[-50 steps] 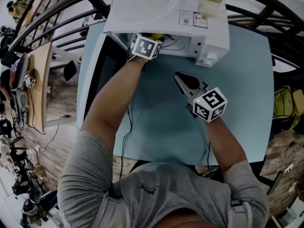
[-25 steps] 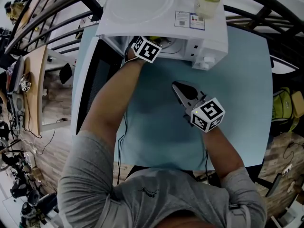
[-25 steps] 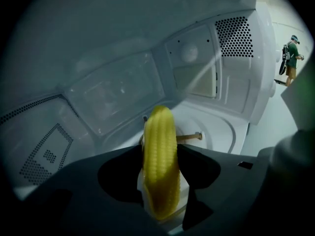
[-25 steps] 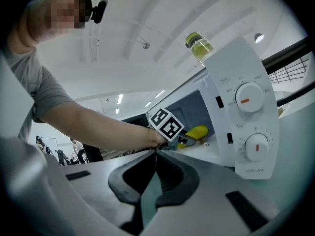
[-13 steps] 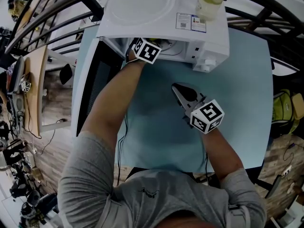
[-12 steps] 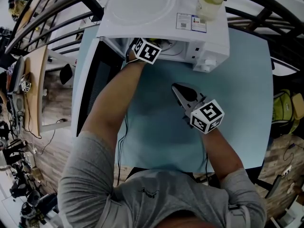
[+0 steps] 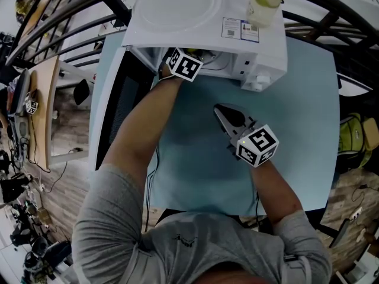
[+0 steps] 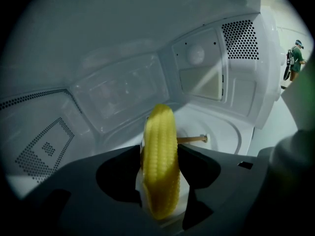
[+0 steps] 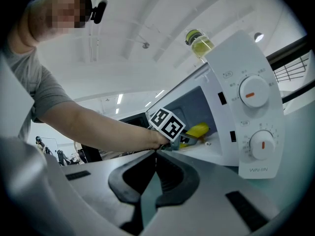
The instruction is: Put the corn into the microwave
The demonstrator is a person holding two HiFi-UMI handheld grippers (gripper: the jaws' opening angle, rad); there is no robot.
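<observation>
Pale blue table [image 7: 296, 117], white microwave [image 7: 177, 10] with its door [image 7: 118, 99] swung open on my left.
My left arm reaches forward, and my left gripper [image 8: 160, 181], tilted downward, is inside the cavity. It pinches the corn [image 8: 160, 151], with the walls well clear on both sides. My right gripper [image 7: 221, 109] hangs over bare table before the control panel [image 9: 256, 122], jaws pressed together on nothing.

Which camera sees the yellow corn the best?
The left gripper view. There the corn stands big in the middle, gripped by the left gripper, inside the microwave. The right gripper view shows it only as a small yellow bit in the microwave's opening. In the head view the microwave's top hides nearly all of it.
</observation>
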